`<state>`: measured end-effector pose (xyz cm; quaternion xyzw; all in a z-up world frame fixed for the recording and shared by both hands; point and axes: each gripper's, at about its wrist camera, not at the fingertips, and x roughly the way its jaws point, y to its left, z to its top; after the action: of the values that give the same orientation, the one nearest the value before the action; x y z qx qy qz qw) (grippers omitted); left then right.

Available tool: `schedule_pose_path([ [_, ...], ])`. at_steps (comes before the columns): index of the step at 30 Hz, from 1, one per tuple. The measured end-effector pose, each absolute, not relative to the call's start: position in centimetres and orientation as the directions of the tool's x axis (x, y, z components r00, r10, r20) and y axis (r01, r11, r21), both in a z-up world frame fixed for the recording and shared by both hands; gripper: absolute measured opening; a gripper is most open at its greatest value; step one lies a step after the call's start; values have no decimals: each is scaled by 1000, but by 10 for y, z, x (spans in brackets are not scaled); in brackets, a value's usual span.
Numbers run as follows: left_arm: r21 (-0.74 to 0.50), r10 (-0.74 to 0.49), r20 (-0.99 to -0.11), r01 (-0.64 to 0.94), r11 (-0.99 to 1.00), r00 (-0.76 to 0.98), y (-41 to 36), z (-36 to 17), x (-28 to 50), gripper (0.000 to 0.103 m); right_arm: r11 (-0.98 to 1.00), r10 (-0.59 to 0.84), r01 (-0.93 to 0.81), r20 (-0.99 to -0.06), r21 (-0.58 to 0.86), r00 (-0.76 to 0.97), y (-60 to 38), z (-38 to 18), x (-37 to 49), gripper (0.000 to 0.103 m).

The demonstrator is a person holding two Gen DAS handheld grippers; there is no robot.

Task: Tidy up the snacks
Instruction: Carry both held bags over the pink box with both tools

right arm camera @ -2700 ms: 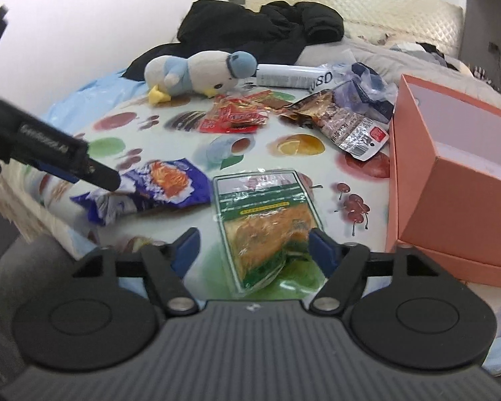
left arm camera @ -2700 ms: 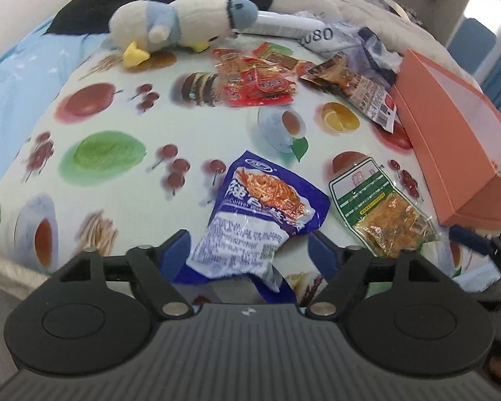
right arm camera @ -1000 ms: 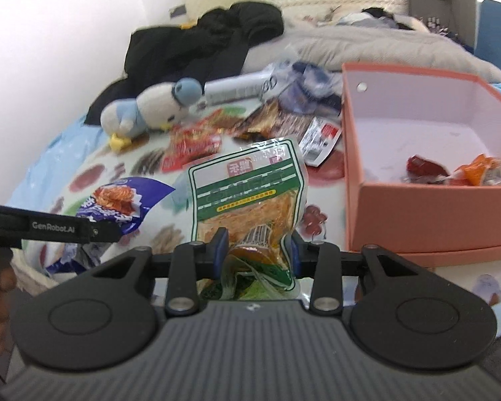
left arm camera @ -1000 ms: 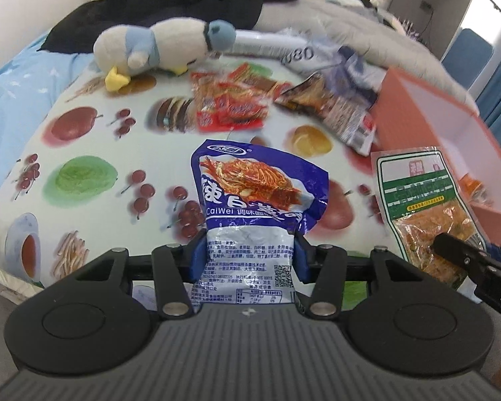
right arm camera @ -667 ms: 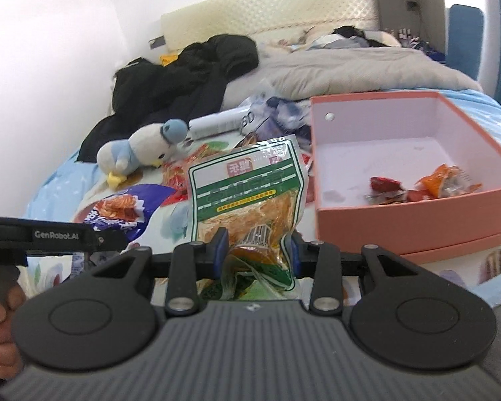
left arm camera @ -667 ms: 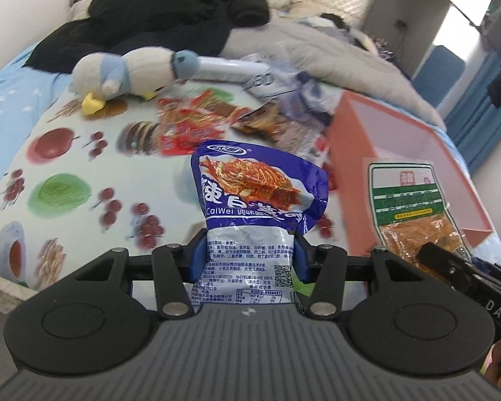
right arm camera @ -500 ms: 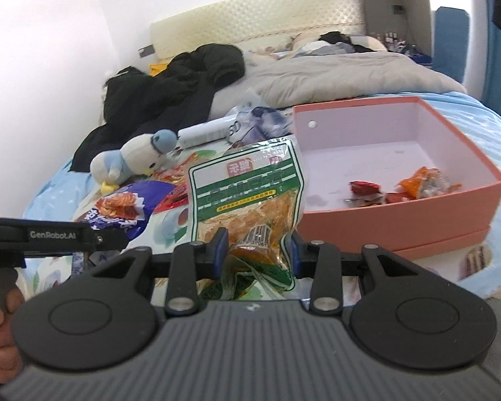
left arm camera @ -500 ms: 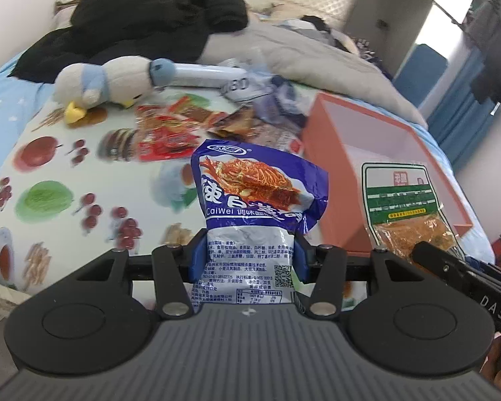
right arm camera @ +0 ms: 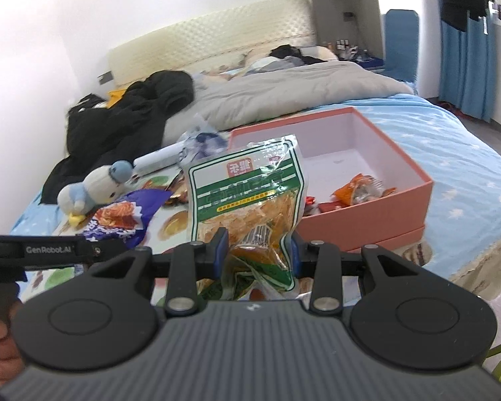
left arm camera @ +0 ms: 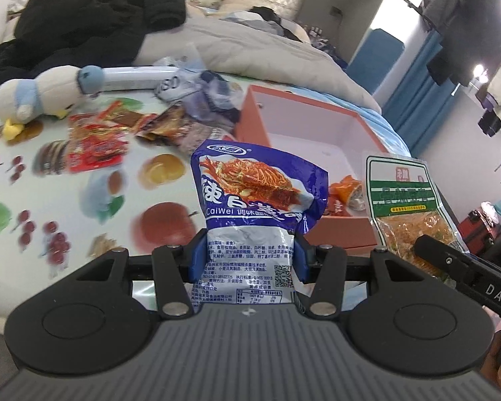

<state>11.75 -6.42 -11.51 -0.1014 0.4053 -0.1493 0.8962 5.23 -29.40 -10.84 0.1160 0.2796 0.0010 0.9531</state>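
The bed (right arm camera: 457,153) has a blue sheet with white stars. Over its near part lies a cloth with fruit pictures (left arm camera: 93,207). On that cloth, far ahead and left of the left claw, sits a soft toy bird (left arm camera: 40,95). Beside it lie red snack packs (left arm camera: 97,140) and a brown snack pack (left arm camera: 170,127). A white tube (left arm camera: 133,78) and a clear bag (left arm camera: 197,90) lie behind them. Ahead and to the right of the claw sits an open pink box (right arm camera: 384,200). Farther back lie a black coat (right arm camera: 133,113) and a grey blanket (right arm camera: 284,90).
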Motion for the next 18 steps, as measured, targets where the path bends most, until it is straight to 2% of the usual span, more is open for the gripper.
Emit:
schedule_pose_path([
  [18,-306,-389,-755,241,921,527,-167,-139,247,56,955,11,167,-592,245,806,-374,-122,140,39],
])
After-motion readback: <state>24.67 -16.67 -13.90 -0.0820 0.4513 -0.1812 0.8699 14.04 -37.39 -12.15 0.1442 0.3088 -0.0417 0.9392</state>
